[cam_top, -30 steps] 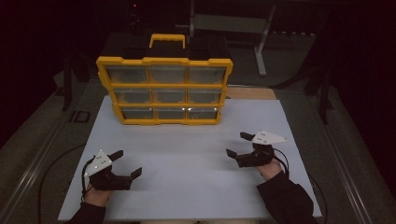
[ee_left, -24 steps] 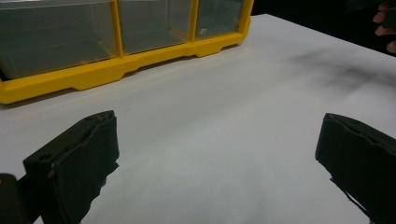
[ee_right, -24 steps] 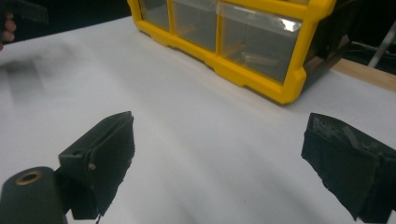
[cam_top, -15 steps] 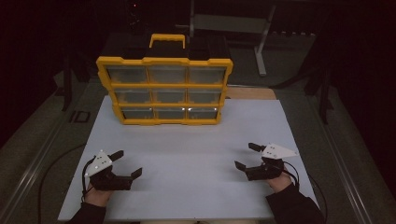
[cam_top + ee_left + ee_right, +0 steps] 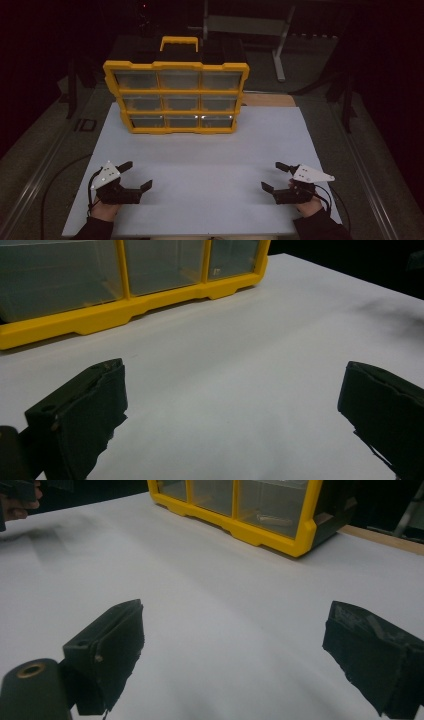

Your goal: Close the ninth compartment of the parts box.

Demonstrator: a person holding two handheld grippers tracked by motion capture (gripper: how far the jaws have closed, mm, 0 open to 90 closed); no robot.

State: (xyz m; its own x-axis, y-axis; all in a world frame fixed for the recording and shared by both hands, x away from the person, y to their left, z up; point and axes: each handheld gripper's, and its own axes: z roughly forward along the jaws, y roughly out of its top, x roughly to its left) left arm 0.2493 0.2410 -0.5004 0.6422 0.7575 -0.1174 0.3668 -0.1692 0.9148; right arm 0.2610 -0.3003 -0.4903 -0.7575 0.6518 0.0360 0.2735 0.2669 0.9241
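A yellow organizer case point(image 5: 176, 95) with clear drawers and a top handle stands upright at the back of the white board point(image 5: 215, 150). My left gripper point(image 5: 139, 174) rests near the front left of the board, open, with nothing between its jaws. Near the front right, my right gripper point(image 5: 270, 175) is also open and holds nothing. In the left gripper view the gripper point(image 5: 232, 410) points across bare board toward the case's bottom edge point(image 5: 125, 310). The right gripper view has its gripper point(image 5: 235, 650) spread wide, facing the case's corner point(image 5: 280, 527). A small object lies in one lower drawer point(image 5: 267, 517).
A wooden strip point(image 5: 270, 100) lies behind the board at the right. A metal stand point(image 5: 280, 45) and dark floor sit beyond the case. The other hand point(image 5: 20, 497) shows far off in the right gripper view. Bare white board lies between the grippers and the case.
My right gripper has drawn back toward the front edge and a little to the right. The left gripper and the case have stayed put.
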